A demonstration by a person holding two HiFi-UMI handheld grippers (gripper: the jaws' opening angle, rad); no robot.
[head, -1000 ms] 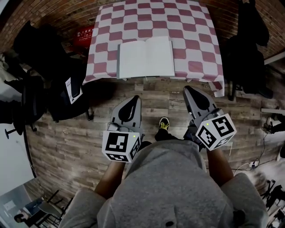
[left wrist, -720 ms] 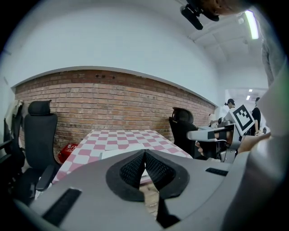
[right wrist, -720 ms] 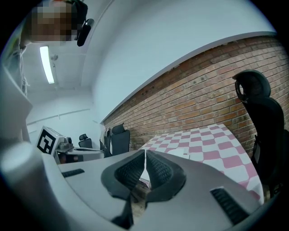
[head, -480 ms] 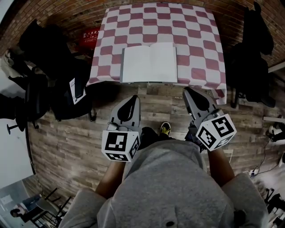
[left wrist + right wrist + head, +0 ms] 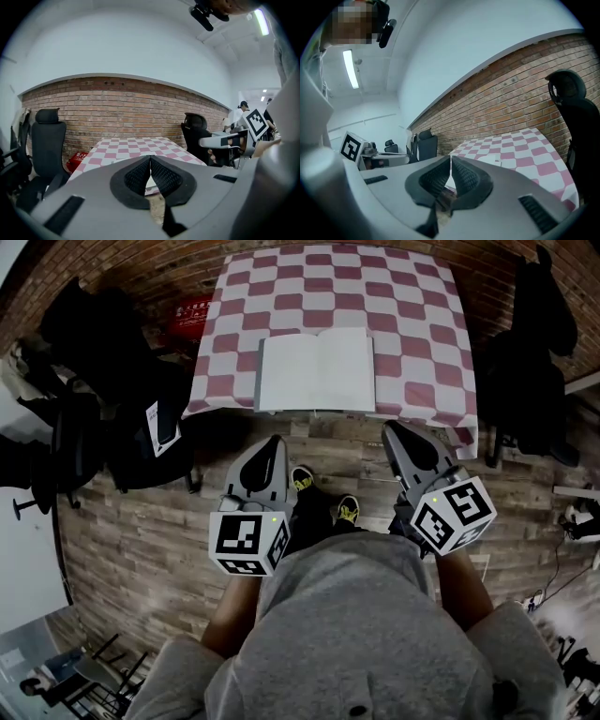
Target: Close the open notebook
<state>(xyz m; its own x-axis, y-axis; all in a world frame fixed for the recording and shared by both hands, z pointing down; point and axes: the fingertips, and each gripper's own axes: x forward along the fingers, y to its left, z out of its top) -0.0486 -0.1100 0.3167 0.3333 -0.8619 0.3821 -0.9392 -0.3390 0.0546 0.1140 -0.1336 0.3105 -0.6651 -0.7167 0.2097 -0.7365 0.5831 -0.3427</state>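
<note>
Bring the left gripper (image 5: 271, 442) and right gripper (image 5: 395, 429), both shut tight and holding nothing, up to the open notebook (image 5: 316, 369) lying flat at the near edge of the table (image 5: 417, 329), then lift one side over gently.

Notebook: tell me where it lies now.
In the head view the open notebook lies on the checkered table, centred at its near edge, beyond the left gripper and right gripper.

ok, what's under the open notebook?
The open notebook lies flat on the red-and-white checked tablecloth, near its front edge. The cloth beneath the pages is covered, so anything tucked under there can't be seen.
</note>
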